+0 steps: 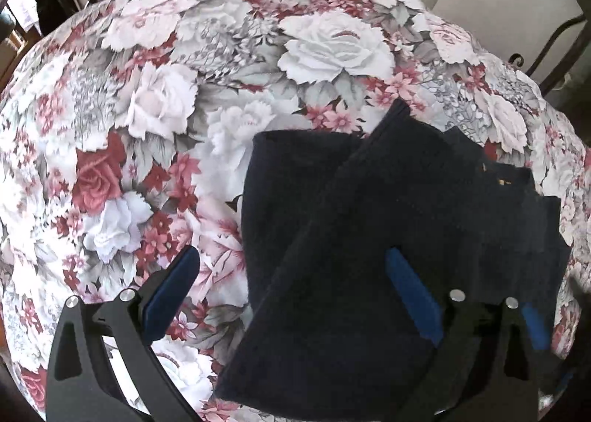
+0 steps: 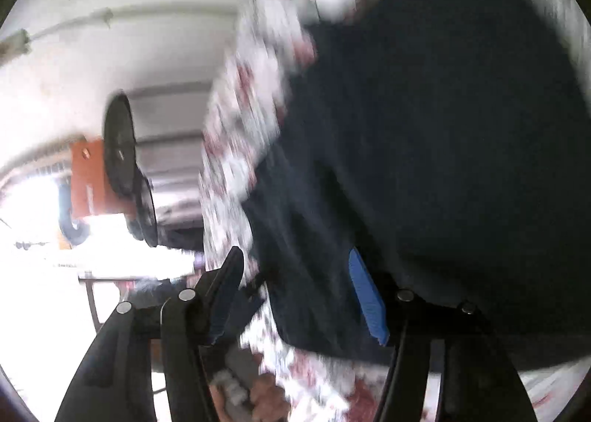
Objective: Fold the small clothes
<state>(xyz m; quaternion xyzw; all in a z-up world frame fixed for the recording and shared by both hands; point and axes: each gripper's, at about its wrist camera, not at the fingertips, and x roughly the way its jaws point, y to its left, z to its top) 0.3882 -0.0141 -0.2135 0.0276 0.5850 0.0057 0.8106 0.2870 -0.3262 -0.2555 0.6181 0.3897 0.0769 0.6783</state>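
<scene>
A dark navy garment [image 1: 388,237] lies partly folded on the floral tablecloth [image 1: 155,108], with one flap laid slantwise over the rest. My left gripper [image 1: 291,278] points down at it and stands open. Its left finger is over bare tablecloth and its right finger [image 1: 410,296] is over the dark cloth. A further blue pad [image 1: 535,326] shows at the garment's right edge. In the blurred right wrist view the garment [image 2: 443,145] fills the right side. My right gripper [image 2: 295,292] is open, with the cloth's edge between its fingers and the pads not pressing on it.
Dark metal chair backs [image 1: 561,37] and a pale wall stand beyond the round table's far edge. In the right wrist view, beyond the table's edge, are an orange box [image 2: 88,178] and a dark round disc [image 2: 118,145]. A hand [image 2: 266,403] shows at the bottom.
</scene>
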